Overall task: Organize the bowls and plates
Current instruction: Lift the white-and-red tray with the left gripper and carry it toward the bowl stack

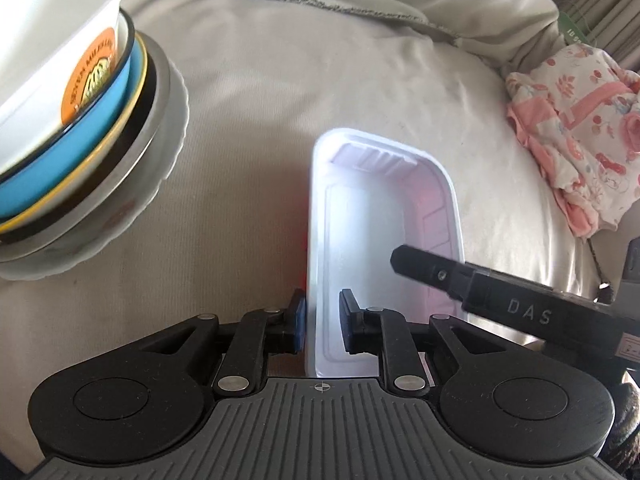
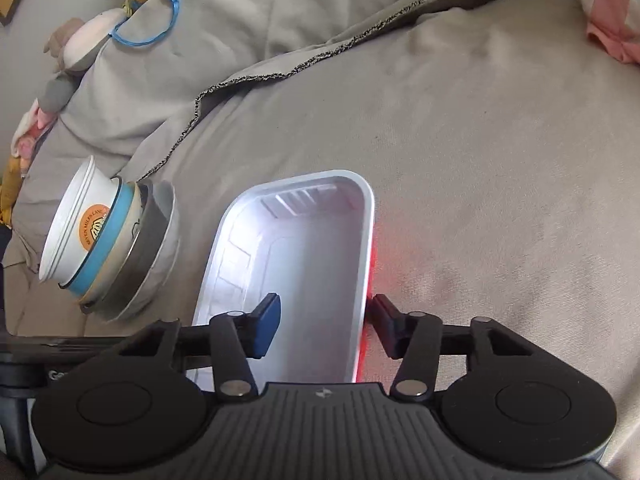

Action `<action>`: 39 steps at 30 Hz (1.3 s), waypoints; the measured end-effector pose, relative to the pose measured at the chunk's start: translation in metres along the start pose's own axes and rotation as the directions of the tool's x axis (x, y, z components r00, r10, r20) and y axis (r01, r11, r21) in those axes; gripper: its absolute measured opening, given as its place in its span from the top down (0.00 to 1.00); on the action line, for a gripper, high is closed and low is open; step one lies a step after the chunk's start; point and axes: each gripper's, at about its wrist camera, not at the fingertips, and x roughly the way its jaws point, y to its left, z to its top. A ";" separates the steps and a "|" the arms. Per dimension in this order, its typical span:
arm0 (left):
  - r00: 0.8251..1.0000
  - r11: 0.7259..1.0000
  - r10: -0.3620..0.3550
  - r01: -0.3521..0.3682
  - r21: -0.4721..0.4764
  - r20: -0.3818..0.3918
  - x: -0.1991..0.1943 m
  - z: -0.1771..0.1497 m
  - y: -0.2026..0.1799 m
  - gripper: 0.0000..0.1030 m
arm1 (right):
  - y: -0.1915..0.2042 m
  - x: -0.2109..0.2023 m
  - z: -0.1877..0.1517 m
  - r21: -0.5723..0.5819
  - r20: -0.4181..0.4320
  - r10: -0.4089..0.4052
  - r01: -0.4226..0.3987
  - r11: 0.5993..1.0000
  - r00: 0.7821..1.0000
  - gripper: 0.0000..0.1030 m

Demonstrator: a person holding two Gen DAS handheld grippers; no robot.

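Note:
A white rectangular tray with a red outer side lies lengthwise ahead of both grippers on the beige fabric. My left gripper is shut on the tray's left wall, one pad outside and one inside. My right gripper straddles the right wall of the tray. Its outer finger is at the wall and its inner finger stands well clear, so it is open. One right fingertip shows over the tray's right rim. A stack of bowls stands to the left, a white cup with an orange label on top.
The stack of bowls sits close to the tray's left side. A pink floral cloth lies at the right. A soft toy with a blue band rests on the rumpled blanket at the back left.

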 end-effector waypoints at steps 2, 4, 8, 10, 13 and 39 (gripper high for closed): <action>1.000 1.000 0.005 -0.005 -0.016 0.003 -0.003 0.000 0.005 0.80 | 0.004 0.001 0.003 0.000 0.008 0.006 -0.006 1.000 1.000 0.52; 1.000 0.999 0.022 -0.021 -0.034 0.022 -0.008 0.001 0.012 0.80 | 0.010 0.005 0.007 -0.004 0.006 0.026 -0.026 1.000 1.000 0.53; 0.999 0.997 0.031 -0.028 -0.073 0.045 -0.012 0.005 0.023 0.80 | 0.021 0.013 0.007 -0.030 -0.001 0.031 -0.031 0.999 1.000 0.55; 0.999 0.997 0.036 -0.033 -0.074 0.038 -0.010 0.006 0.023 0.80 | 0.023 0.014 0.005 -0.049 0.009 0.003 -0.002 0.999 1.000 0.55; 0.999 0.996 0.039 -0.038 -0.079 0.020 -0.003 0.007 0.022 0.80 | 0.023 0.012 0.002 -0.079 0.020 -0.026 0.028 0.996 0.999 0.56; 0.992 0.992 0.123 -0.123 0.006 -0.007 0.001 0.007 0.003 0.80 | 0.033 0.007 -0.015 -0.147 0.012 -0.005 0.006 0.989 1.000 0.60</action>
